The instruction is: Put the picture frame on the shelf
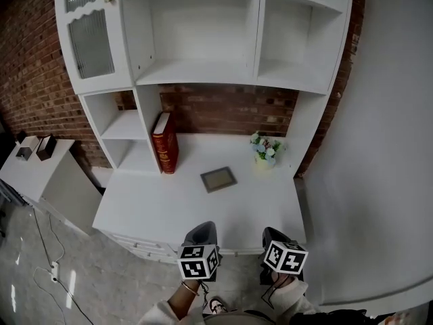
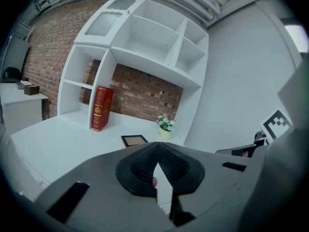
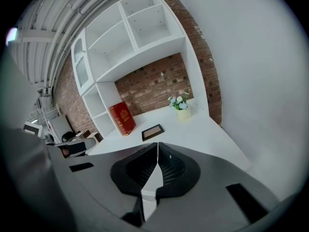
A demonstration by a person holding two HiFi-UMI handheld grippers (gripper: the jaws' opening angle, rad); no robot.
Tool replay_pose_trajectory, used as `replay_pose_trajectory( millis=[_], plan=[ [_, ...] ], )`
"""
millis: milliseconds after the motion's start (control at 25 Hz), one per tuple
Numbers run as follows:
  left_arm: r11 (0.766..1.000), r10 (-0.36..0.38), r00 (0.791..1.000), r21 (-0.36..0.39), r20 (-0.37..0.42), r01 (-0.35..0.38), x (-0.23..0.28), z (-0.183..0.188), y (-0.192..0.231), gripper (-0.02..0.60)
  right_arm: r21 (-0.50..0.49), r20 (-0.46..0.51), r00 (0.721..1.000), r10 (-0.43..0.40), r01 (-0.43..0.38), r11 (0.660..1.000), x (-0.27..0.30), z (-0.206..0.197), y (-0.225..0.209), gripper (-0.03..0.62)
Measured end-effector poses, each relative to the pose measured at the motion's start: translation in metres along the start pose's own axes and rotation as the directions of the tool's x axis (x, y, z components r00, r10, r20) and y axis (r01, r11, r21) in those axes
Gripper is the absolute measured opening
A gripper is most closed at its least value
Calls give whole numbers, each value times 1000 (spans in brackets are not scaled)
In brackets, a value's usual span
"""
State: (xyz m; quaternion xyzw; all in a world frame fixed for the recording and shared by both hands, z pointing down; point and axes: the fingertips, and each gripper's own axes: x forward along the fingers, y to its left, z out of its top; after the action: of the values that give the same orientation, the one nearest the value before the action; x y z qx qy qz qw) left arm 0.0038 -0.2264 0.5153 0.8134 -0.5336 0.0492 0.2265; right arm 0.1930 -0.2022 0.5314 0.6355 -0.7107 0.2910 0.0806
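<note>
Though gilded, book near picture frame seemingly unreadable.

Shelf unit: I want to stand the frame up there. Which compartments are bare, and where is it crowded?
Bare: the wide middle compartment, the narrower compartment right of it, and the cubbies left of the red book. Crowded only along the desktop's back half: book, picture frame, flower pot.
</note>
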Motion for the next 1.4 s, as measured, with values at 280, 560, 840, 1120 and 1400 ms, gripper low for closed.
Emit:
replay_pose_trajectory(
  millis=[280, 560, 840, 1120, 1400],
  plan=[
    [998, 45, 999, -43, -27, -46, 0, -12, 27, 8, -18, -39, 999, 21, -22, 1000, 18, -5, 13, 25],
    [990, 127, 992, -56, -20, -128, 5, -6, 58, 8, -59, -78, 991, 111, -116, 992, 62, 2, 40, 25],
    [978, 193, 981, -86, 6, -192, 33, 21, 78, 8, -125, -151, 958, 244, -264, 956, 109, 28, 74, 25],
    [973, 207, 978, -102, -28, -209, 65, 14, 81, 8, -138, -208, 937, 279, -311, 940, 139, 34, 65, 25],
    [971, 198, 976, -115, -88, -208, 86, -3, 85, 8, -160, -330, 886, 326, -393, 906, 161, 20, 63, 25]
  ],
)
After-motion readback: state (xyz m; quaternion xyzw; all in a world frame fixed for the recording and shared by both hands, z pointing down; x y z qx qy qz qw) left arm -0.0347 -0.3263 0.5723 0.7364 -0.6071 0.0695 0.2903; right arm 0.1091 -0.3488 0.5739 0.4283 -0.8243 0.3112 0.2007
